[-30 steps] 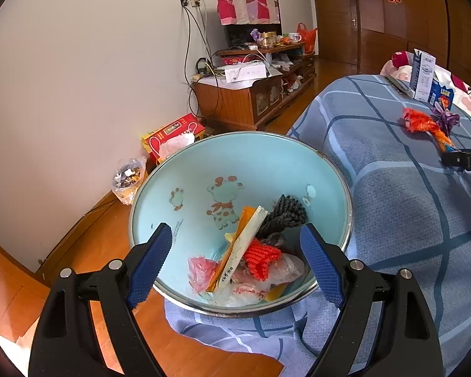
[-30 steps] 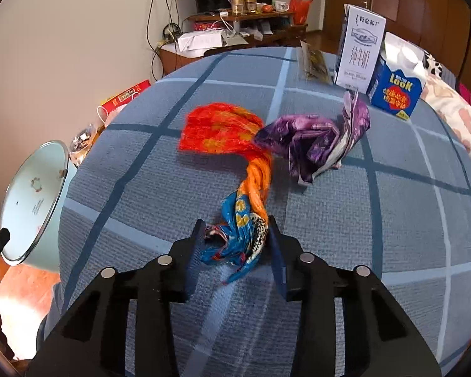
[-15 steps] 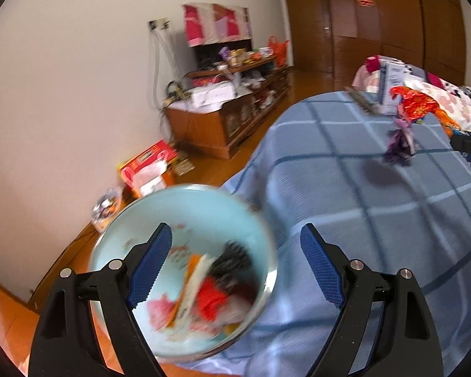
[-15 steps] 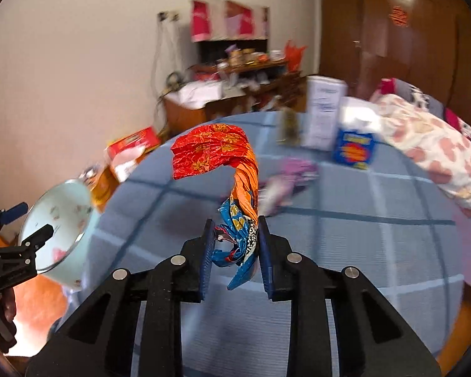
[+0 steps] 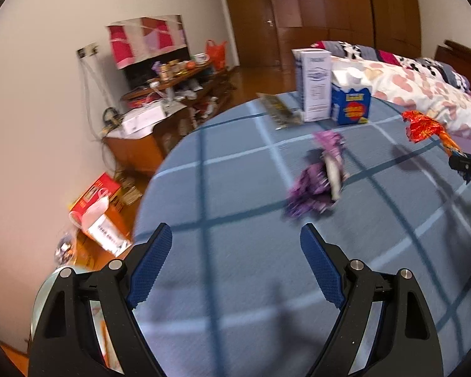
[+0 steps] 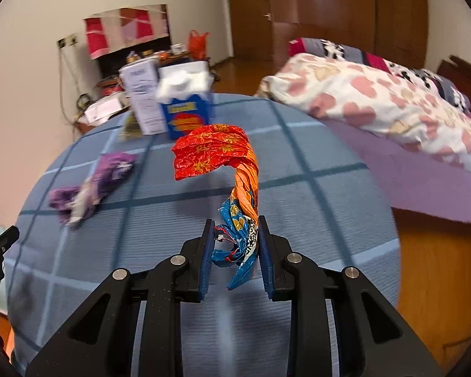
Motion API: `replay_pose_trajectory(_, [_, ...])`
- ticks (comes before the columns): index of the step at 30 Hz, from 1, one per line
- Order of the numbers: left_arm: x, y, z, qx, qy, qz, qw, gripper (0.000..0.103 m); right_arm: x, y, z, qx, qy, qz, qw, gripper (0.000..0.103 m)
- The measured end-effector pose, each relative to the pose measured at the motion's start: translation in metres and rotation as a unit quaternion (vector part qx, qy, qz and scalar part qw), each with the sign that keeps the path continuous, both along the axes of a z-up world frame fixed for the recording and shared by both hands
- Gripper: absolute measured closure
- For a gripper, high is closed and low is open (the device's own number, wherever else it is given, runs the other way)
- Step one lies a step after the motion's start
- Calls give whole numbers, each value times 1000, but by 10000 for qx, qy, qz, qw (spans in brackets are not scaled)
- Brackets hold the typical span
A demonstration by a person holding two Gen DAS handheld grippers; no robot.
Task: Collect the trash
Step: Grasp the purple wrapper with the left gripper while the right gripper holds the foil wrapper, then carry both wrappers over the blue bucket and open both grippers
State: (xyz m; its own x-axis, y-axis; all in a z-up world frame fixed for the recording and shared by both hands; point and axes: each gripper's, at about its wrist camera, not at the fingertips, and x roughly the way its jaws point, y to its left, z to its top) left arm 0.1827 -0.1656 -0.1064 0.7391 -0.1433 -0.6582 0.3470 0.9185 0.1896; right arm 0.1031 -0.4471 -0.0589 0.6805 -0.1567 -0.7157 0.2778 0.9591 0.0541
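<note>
Both wrist views tilt down over blue checked bedspread (image 5: 235, 251); share purple wrapper (image 6: 91, 185).

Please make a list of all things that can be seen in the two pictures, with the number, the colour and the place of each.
twisted wrapper: 1, red, orange and blue, lifted above the bed, lower end between the right gripper's pads
crumpled wrapper: 1, purple, lying on the blanket
tall carton: 1, white, upright at the far edge of the blanket
tissue box: 1, blue, beside the tall carton
flat packet: 1, dark, left of the tall carton
blanket: 1, blue checked, over the bed
quilt: 1, white with pink spots, far side of the bed
basin: 1, pale blue, lower left, mostly hidden
cabinet: 1, wooden, cluttered, by the wall
left gripper: 1, black with blue pads, open, empty
right gripper: 1, black, shut on the twisted wrapper
</note>
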Motion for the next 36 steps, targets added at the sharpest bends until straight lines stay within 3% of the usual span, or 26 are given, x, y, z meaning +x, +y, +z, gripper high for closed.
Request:
replay_pose_trajectory(7, [31,-52,-13,109,191,-242,9995,21,2,-29,-10,173,48,-164,9997,76])
replay_pose_trajectory(13, [52,-67,-25,157,408,-258,9987,22,11,-38,-12,302,111,-198,9993,76])
replay_pose_trajectory(14, [54,-68,-28,169,472,-287,9983,27,12,-38,-12,316,128,-188,9992,75])
replay_pose_trajectory(16, [57,-71,-30,99,613,-423,9972,48,14,-38,-13,358,151,-146,9991,75])
replay_pose_trajectory(17, [58,-72,-32,71,693,-524,9962,67,16,-36,-13,375,157,-116,9991,75])
replay_pose_trajectory(20, [58,-72,-32,59,709,-593,9957,88,17,-31,-12,388,142,-45,9991,75])
replay_pose_trajectory(36, [27,-21,-4,-62,256,-409,9988,92,20,29,-1,322,40,474,9984,75])
